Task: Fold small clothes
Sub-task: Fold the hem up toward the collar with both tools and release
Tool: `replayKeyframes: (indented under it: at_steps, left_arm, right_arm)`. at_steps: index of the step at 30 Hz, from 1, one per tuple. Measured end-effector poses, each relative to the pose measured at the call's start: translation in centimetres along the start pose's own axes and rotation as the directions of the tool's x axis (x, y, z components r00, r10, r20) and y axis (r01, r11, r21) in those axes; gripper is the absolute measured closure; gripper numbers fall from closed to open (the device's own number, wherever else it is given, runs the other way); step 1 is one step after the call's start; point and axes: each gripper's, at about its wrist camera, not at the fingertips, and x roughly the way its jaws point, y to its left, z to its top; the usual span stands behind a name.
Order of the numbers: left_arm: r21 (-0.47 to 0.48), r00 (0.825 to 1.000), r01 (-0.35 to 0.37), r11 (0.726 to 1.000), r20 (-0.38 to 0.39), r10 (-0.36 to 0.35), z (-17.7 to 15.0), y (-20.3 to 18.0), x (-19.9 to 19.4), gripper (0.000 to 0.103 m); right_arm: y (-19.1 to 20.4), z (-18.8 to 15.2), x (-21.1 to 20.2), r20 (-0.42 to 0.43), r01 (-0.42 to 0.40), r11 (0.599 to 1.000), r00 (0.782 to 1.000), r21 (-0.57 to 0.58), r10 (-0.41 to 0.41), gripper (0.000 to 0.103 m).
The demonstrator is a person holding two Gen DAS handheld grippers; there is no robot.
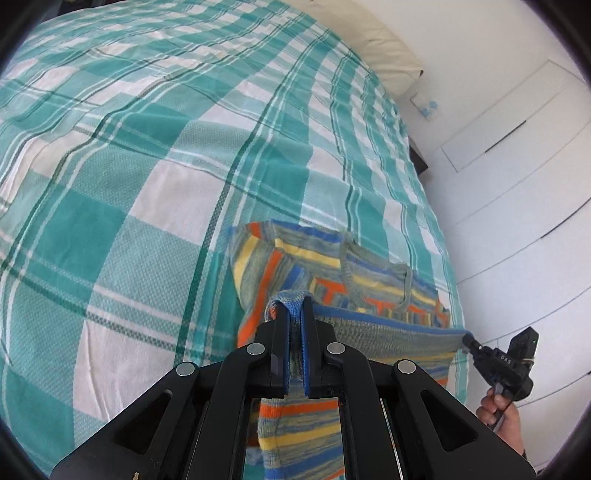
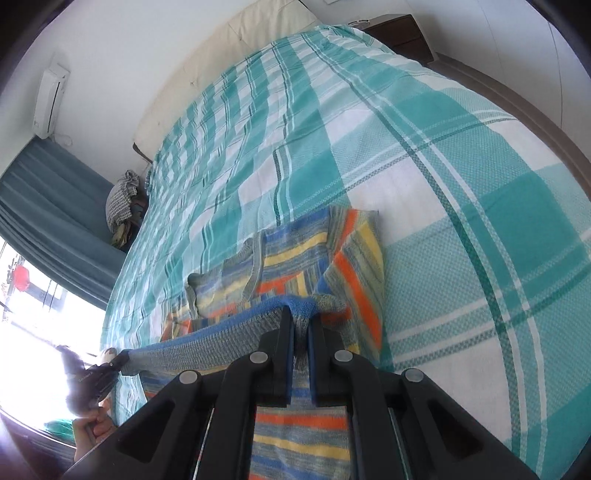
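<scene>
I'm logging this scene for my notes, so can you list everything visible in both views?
striped sweater: one, orange-yellow-blue-grey knit, on bed, hem lifted
bedspread: one, teal-white plaid, covering bed
headboard: one, cream, at bed's head
nightstand: one, dark brown, beside bed
curtain: one, blue, by window
air conditioner: one, white, on wall
clothes pile: one, mixed, beside bed
left gripper: black, shut on hem
right gripper: black, shut on hem
</scene>
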Motion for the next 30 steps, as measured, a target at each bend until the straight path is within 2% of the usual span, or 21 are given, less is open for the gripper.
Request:
replayKeyframes:
  at_steps: [4, 6, 7, 9, 10, 11, 12, 14, 16, 18, 19, 21, 22, 24, 25, 26, 27, 28, 29, 30]
  left_arm:
    - [0.023, 0.999, -0.040, 0.999, -0.022, 0.041, 2.8, 0.2, 4.2, 0.100]
    - [-0.003, 0.997, -0.069, 0.998, -0.029, 0.069, 4.1, 0.9, 6.2, 0.095]
    - [-0.040, 0.995, -0.089, 0.995, -0.042, 0.087, 4.7, 1.5, 6.8, 0.092]
    - [-0.131, 0.995, -0.102, 0.986, -0.019, 0.101, 5.9, 3.0, 6.4, 0.075]
    - [-0.165, 0.996, -0.080, 0.983, 0.020, 0.084, 6.3, 3.5, 5.4, 0.059]
    - [-0.177, 0.996, -0.057, 0.983, 0.058, 0.068, 6.5, 3.8, 4.1, 0.048]
    - [-0.162, 0.995, -0.043, 0.986, 0.083, 0.057, 6.6, 3.8, 2.9, 0.048]
    - [-0.062, 0.996, -0.007, 0.998, 0.083, 0.012, 6.0, 2.5, 1.0, 0.048]
    - [0.082, 0.999, 0.050, 0.995, -0.014, -0.049, 4.7, 0.4, 0.8, 0.046]
    - [0.184, 0.986, 0.103, 0.978, -0.148, -0.076, 2.2, -1.4, 1.6, 0.045]
    - [0.213, 0.980, 0.117, 0.970, -0.181, -0.079, 0.8, -2.0, 1.9, 0.043]
    - [0.253, 0.966, 0.132, 0.959, -0.248, -0.068, -2.2, -2.6, 3.4, 0.039]
    - [0.283, 0.961, 0.094, 0.954, -0.278, -0.012, -3.5, -2.6, 4.4, 0.039]
    - [0.348, 0.947, -0.010, 0.938, -0.299, 0.121, -5.7, -2.3, 5.9, 0.052]
    - [0.378, 0.951, -0.030, 0.925, -0.274, 0.143, -6.4, -2.3, 5.6, 0.055]
    - [0.395, 0.955, -0.036, 0.918, -0.257, 0.148, -6.7, -2.4, 5.0, 0.055]
    - [0.400, 0.952, -0.051, 0.915, -0.258, 0.166, -6.8, -2.6, 4.5, 0.055]
    - [0.405, 0.948, -0.058, 0.913, -0.263, 0.177, -6.9, -2.7, 3.8, 0.055]
    - [0.412, 0.950, -0.049, 0.910, -0.261, 0.170, -7.0, -2.9, 2.8, 0.053]
    - [0.419, 0.956, -0.043, 0.907, -0.245, 0.159, -7.1, -3.1, 1.6, 0.050]
  right_arm:
    - [-2.0, 2.6, 4.0, -0.026, -0.002, 0.999, 1.000, 0.050, 0.003, 0.096]
    - [-3.4, 3.7, 6.2, -0.050, -0.054, 0.992, 0.997, 0.116, 0.060, 0.093]
    - [-4.1, 4.1, 6.7, -0.032, -0.080, 0.985, 0.996, 0.156, 0.086, 0.093]
    - [-5.0, 4.6, 6.2, 0.034, -0.123, 0.971, 0.992, 0.204, 0.119, 0.092]
    - [-4.7, 4.8, 5.4, 0.068, -0.132, 0.972, 0.990, 0.192, 0.121, 0.089]
    - [-4.0, 5.0, 4.6, 0.085, -0.131, 0.980, 0.989, 0.152, 0.119, 0.084]
    - [-3.2, 5.0, 3.9, 0.080, -0.114, 0.988, 0.991, 0.100, 0.106, 0.084]
    - [-1.2, 4.6, 2.8, 0.021, -0.102, 0.995, 0.995, 0.002, 0.102, 0.084]
    - [0.7, 3.6, 2.4, -0.051, -0.073, 0.994, 0.996, -0.086, 0.068, 0.084]
    - [2.4, 2.6, 3.2, -0.151, -0.069, 0.985, 0.988, -0.156, 0.045, 0.084]
    - [2.8, 1.9, 4.0, -0.207, -0.073, 0.983, 0.978, -0.166, 0.038, 0.084]
    - [3.5, 1.4, 6.5, -0.301, -0.112, 0.981, 0.952, -0.156, 0.061, 0.071]
    - [3.3, 1.4, 8.2, -0.336, -0.117, 0.981, 0.940, -0.153, 0.060, 0.066]
    - [2.4, 3.0, 9.9, -0.246, -0.041, 0.992, 0.969, -0.122, 0.009, 0.066]
    - [1.4, 4.2, 10.2, -0.188, 0.005, 0.998, 0.982, -0.068, -0.018, 0.067]
    - [0.3, 5.1, 9.9, -0.127, 0.024, 1.000, 0.992, 0.013, -0.022, 0.066]
    - [-0.4, 6.0, 9.2, -0.066, 0.032, 0.996, 0.997, 0.087, -0.026, 0.065]
    - [-0.7, 6.5, 8.1, -0.020, 0.044, 0.991, 0.999, 0.123, -0.042, 0.056]
    - [-0.5, 6.9, 6.7, 0.010, 0.059, 0.990, 0.998, 0.125, -0.060, 0.046]
    - [0.0, 6.7, 5.6, 0.026, 0.067, 0.993, 0.997, 0.099, -0.069, 0.043]
